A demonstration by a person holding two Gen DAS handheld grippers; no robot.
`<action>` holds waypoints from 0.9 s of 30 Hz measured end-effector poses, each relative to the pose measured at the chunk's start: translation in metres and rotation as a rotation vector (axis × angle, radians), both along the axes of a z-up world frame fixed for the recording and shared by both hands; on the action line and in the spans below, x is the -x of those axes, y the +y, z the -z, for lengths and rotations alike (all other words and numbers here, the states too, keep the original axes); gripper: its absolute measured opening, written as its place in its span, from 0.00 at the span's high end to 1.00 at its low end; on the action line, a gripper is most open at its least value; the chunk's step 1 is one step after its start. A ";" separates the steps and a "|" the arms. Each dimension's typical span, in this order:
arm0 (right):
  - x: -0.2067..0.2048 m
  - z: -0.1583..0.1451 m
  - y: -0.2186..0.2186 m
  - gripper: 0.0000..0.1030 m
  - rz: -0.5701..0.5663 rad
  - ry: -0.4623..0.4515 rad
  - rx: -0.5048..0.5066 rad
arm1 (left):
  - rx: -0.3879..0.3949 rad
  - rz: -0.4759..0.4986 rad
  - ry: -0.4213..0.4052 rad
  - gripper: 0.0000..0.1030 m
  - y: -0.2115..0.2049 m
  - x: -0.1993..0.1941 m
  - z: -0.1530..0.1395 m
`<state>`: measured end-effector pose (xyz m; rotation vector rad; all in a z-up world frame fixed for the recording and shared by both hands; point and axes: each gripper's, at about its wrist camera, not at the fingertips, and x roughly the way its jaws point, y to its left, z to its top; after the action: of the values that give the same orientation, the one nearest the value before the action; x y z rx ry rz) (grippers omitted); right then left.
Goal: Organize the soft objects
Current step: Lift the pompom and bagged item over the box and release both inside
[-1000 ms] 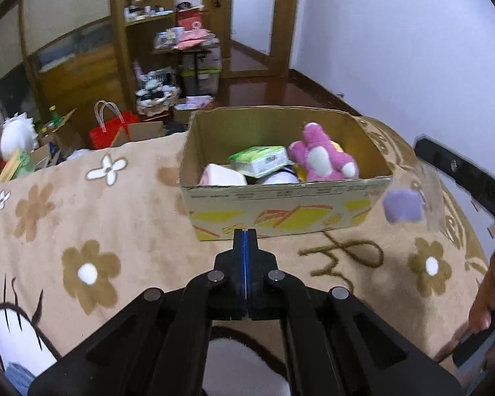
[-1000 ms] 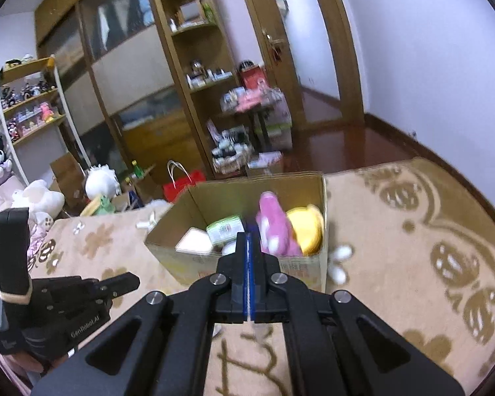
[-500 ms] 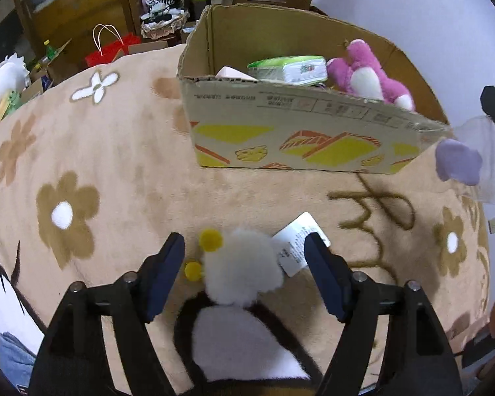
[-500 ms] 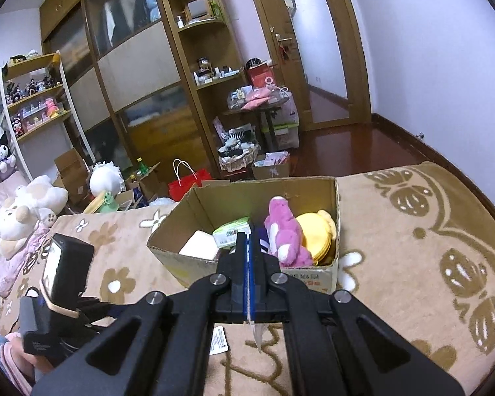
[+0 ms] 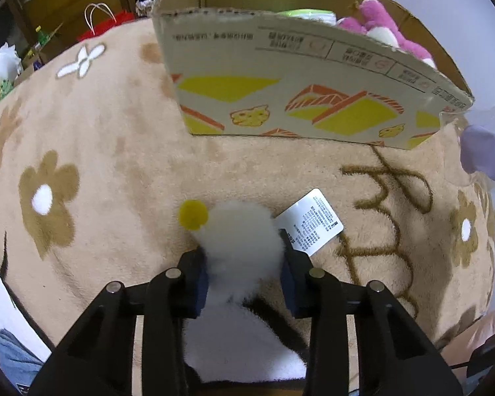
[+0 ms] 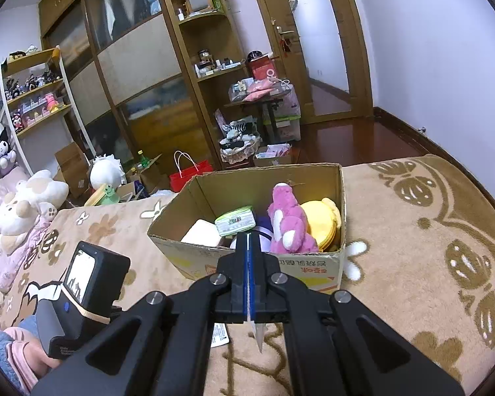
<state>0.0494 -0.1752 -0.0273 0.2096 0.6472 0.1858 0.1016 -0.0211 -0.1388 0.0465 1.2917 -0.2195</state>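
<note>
A white fluffy toy (image 5: 244,231) with a yellow pompom (image 5: 193,214) and a white paper tag (image 5: 310,222) lies on the beige flowered blanket (image 5: 109,151). My left gripper (image 5: 244,260) points steeply down over it. Its jaws are closing, and both blue pads touch the fluff. My right gripper (image 6: 249,241) is shut on a clear plastic wrap; a thin edge of it sticks out below the jaws. In the left wrist view, that wrap holds a purple soft piece (image 5: 485,151). The cardboard box (image 6: 313,267) holds a pink plush (image 6: 287,224), a yellow plush (image 6: 323,221) and a green tissue pack (image 6: 234,219).
The box wall (image 5: 280,66) stands just beyond the white toy. A hand in a pink sleeve (image 6: 26,353) holds the left gripper's body at lower left. Plush toys (image 6: 19,204), a red bag (image 6: 189,176), shelves and a cluttered floor lie beyond the blanket.
My left gripper tipped downward and sank toward the blanket, opened wide over the white fluffy toy, then narrowed onto it. The right gripper stayed shut and barely moved.
</note>
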 end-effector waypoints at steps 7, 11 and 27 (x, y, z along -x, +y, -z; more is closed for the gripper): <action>0.003 -0.005 -0.004 0.99 0.012 -0.028 -0.008 | 0.034 0.008 -0.167 0.69 -0.002 0.016 -0.038; 0.000 -0.015 -0.003 0.99 -0.003 -0.064 0.011 | 0.056 0.019 -0.332 0.69 -0.006 0.031 -0.074; -0.048 -0.036 -0.019 0.99 -0.035 -0.124 -0.063 | 0.093 0.028 -0.668 0.68 -0.007 -0.021 -0.167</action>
<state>0.0971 -0.1945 0.0083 0.2456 0.5223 0.2510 0.1225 -0.0281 0.0284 0.0526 0.6151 -0.2600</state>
